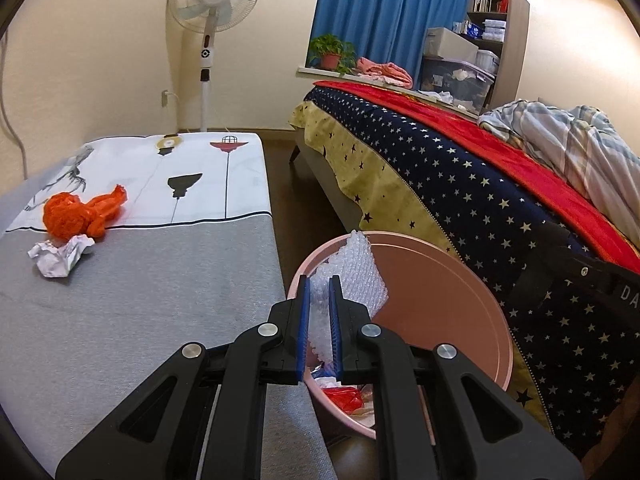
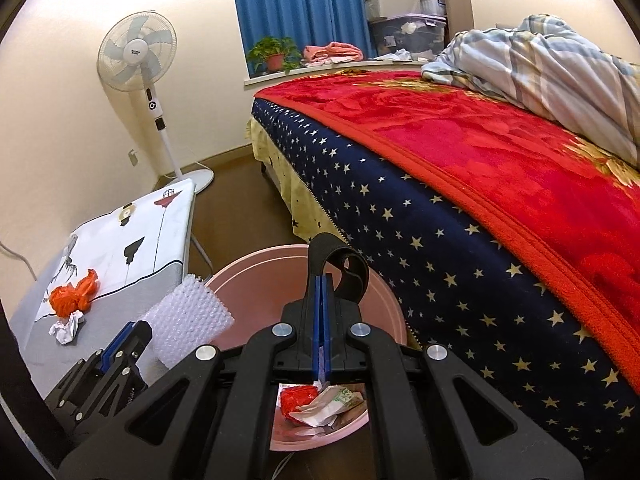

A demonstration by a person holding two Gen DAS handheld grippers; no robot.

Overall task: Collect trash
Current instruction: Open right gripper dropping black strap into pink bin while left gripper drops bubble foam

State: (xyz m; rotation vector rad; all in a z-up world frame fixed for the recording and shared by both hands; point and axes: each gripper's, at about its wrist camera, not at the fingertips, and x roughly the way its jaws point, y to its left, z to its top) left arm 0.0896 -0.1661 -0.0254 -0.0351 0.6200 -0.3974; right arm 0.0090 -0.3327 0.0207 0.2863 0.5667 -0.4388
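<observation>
My left gripper (image 1: 319, 280) is shut on a sheet of clear bubble wrap (image 1: 354, 276) and holds it over the near rim of a pink bin (image 1: 448, 300). The bin holds red plastic (image 1: 342, 398) and paper scraps. In the right wrist view the bubble wrap (image 2: 192, 322) and the left gripper (image 2: 132, 330) show at lower left. My right gripper (image 2: 322, 278) is shut, hovering above the bin (image 2: 384, 304), with a black strap loop (image 2: 340, 264) behind its tips. An orange plastic bag (image 1: 80, 212) and a crumpled white paper (image 1: 60, 256) lie on the low table (image 1: 140, 312).
A bed (image 1: 460, 184) with star-patterned sheet and red blanket stands right of the bin. A standing fan (image 1: 212, 4) is by the far wall. A potted plant (image 1: 332, 54) and folded cloth sit on the windowsill.
</observation>
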